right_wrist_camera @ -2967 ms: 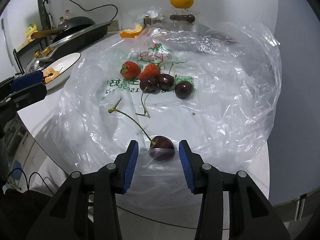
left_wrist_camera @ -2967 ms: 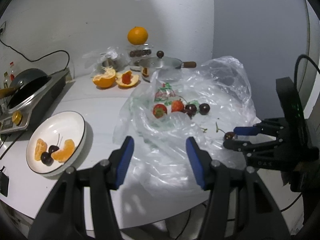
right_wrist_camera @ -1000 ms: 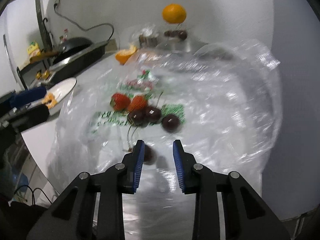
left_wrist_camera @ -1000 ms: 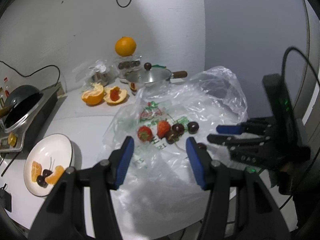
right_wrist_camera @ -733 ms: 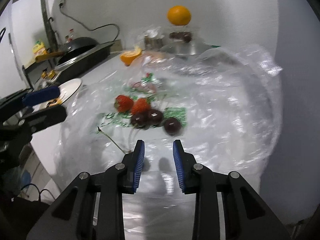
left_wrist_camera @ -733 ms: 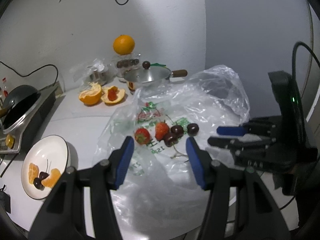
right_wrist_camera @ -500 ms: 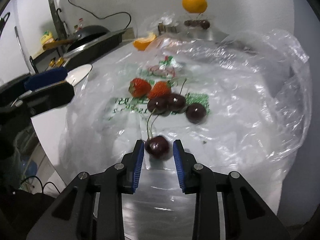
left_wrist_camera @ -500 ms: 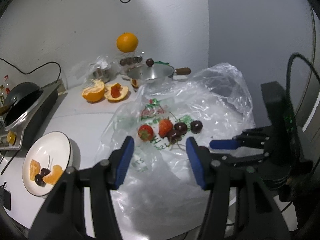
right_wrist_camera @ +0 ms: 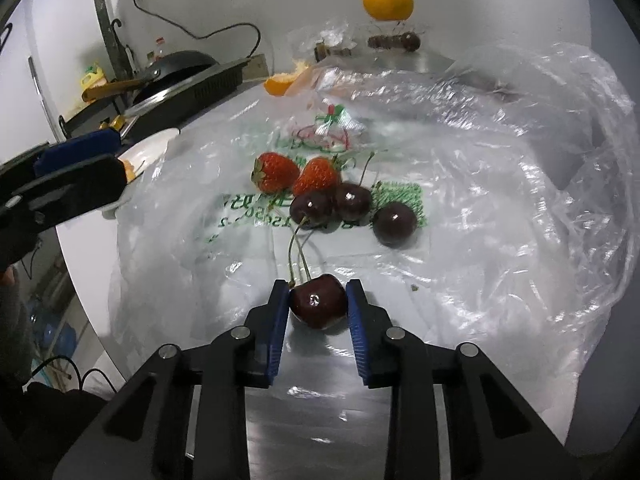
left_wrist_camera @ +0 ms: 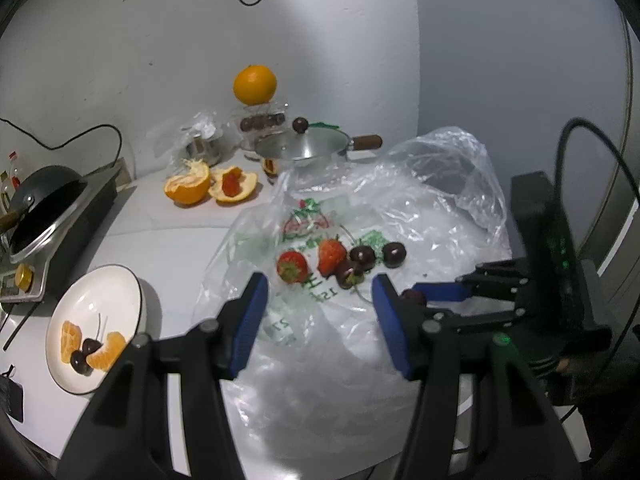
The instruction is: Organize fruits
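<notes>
A dark cherry (right_wrist_camera: 318, 300) with a long stem lies on the clear plastic bag (right_wrist_camera: 500, 220). My right gripper (right_wrist_camera: 318, 294) is closing its jaws on it, and both blue pads touch its sides. In the left wrist view the same cherry (left_wrist_camera: 414, 297) shows at the tip of the right gripper (left_wrist_camera: 418, 302). Farther in lie two strawberries (right_wrist_camera: 275, 172) and three cherries (right_wrist_camera: 352, 198). My left gripper (left_wrist_camera: 318, 296) hovers open over the bag with nothing between its fingers. A white plate (left_wrist_camera: 116, 284) at the left holds orange segments and two cherries.
A whole orange (left_wrist_camera: 255, 84) sits on a container at the back wall. Orange halves (left_wrist_camera: 188, 186) and a lidded steel pot (left_wrist_camera: 304, 148) stand behind the bag. A cooker with a dark pan (left_wrist_camera: 48, 200) fills the left. The table edge runs just under both grippers.
My right gripper has sunk toward the bag and brought its pads onto the stemmed cherry. The left gripper has kept still and open.
</notes>
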The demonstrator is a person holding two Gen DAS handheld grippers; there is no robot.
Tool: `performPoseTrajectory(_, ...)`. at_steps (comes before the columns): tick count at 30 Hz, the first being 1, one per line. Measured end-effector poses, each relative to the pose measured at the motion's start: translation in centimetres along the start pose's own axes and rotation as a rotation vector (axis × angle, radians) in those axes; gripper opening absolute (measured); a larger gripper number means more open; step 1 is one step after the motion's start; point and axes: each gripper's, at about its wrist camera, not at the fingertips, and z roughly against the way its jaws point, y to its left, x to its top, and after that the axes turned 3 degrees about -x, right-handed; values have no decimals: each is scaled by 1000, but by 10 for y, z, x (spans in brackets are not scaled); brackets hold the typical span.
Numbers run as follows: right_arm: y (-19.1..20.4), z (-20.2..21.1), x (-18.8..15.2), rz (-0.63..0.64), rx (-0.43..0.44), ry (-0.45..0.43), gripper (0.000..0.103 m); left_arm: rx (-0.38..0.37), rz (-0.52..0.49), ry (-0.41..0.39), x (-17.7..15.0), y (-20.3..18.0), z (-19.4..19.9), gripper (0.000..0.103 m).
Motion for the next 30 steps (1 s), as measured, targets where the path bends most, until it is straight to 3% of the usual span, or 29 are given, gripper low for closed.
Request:
performPoseTrajectory(11, -29, 47, 14, -46, -75, -130, 31, -51, -7, 20, 9, -19, -19, 56)
performPoseTrajectory(30, -72, 65, 11, -92, -101, -172, 31, -112, -62, 84, 27, -64, -77, 56)
